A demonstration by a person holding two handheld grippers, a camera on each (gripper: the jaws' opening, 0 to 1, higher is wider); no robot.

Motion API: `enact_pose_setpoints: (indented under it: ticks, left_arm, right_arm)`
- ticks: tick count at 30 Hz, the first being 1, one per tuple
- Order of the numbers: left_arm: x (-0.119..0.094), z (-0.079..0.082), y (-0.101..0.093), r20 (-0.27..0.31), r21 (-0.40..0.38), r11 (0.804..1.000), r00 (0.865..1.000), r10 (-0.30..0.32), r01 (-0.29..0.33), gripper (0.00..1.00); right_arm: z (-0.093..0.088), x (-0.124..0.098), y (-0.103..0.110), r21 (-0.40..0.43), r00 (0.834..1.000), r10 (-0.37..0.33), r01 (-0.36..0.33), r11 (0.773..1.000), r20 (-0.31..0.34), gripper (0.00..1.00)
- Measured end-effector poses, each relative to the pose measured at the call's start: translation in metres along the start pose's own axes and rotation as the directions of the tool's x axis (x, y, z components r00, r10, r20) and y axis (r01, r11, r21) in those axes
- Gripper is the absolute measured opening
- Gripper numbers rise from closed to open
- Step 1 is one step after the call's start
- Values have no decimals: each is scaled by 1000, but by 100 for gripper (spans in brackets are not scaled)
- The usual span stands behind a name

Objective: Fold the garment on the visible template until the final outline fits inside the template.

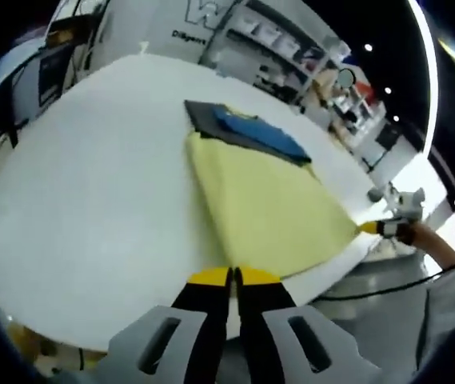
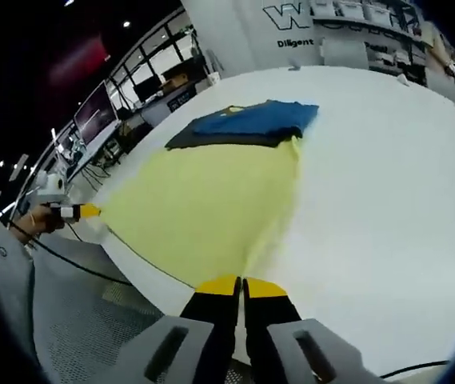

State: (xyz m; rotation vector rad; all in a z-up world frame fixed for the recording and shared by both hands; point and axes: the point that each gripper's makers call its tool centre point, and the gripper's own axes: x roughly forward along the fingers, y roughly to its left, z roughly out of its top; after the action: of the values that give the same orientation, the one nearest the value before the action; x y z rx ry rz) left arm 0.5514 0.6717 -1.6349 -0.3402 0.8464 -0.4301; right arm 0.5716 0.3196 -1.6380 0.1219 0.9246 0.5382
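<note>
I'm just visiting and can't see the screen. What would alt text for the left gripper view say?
A yellow garment lies spread on a white table, its near corner pinched by the left gripper, jaws closed. The right gripper holds the far corner at the table's edge, and a dark blue folded cloth lies beyond.

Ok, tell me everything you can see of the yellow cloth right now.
The yellow cloth is pale, thin-looking fabric, spread as a wedge on the white table. Its far end meets a folded blue garment lying on a dark mat. The left gripper and right gripper, jaws closed, each pinch a near corner, pulling the near edge taut.
</note>
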Motion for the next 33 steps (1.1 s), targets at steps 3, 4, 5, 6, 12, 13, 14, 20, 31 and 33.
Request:
enact_pose_setpoints:
  ticks: [3, 4, 5, 6, 12, 13, 14, 20, 31, 33]
  left_arm:
    - [-11, 7, -4, 18, -20, 1000, 1000, -6, 7, 1]
    - [-14, 8, -5, 20, -21, 1000, 1000, -8, 9, 1]
    - [-19, 8, -5, 18, -20, 1000, 1000, -9, 10, 1]
    - [-22, 7, -7, 13, -17, 1000, 1000, -9, 9, 1]
    - [-51, -2, -23, -26, 15, 998, 998, -55, 55, 1]
    - [-57, -4, -24, -27, 15, 998, 998, -57, 58, 1]
    - [-59, -5, -24, -27, 15, 998, 998, -57, 57, 1]
    - [-71, -18, -13, -9, -19, 999, 999, -49, 49, 1]
    - [-54, 33, -4, 183, 48, 999, 983, -1, -8, 0]
    - [-52, 47, -4, 231, 68, 998, 973, -3, -13, 0]
  right_arm:
    - [3, -11, 5, -4, 1000, 11, -11, 1000, 9, 0]
    - [4, -15, 6, 4, 1000, 20, -20, 1000, 16, 0]
    - [5, -20, 7, 16, 999, 39, -40, 999, 31, 0]
    - [5, -23, 8, 25, 998, 50, -50, 998, 35, 0]
    - [6, -52, 35, 74, 985, 156, -161, 984, 67, 0]
    - [5, -58, 40, 82, 983, 167, -173, 982, 72, 0]
    - [4, -60, 42, 86, 983, 168, -174, 981, 73, 0]
    - [5, -66, 39, 83, 982, 142, -153, 985, 127, 0]
    - [40, -57, 41, 117, 957, 148, -181, 977, 248, 0]
    - [48, -57, 39, 123, 951, 148, -187, 975, 271, 0]
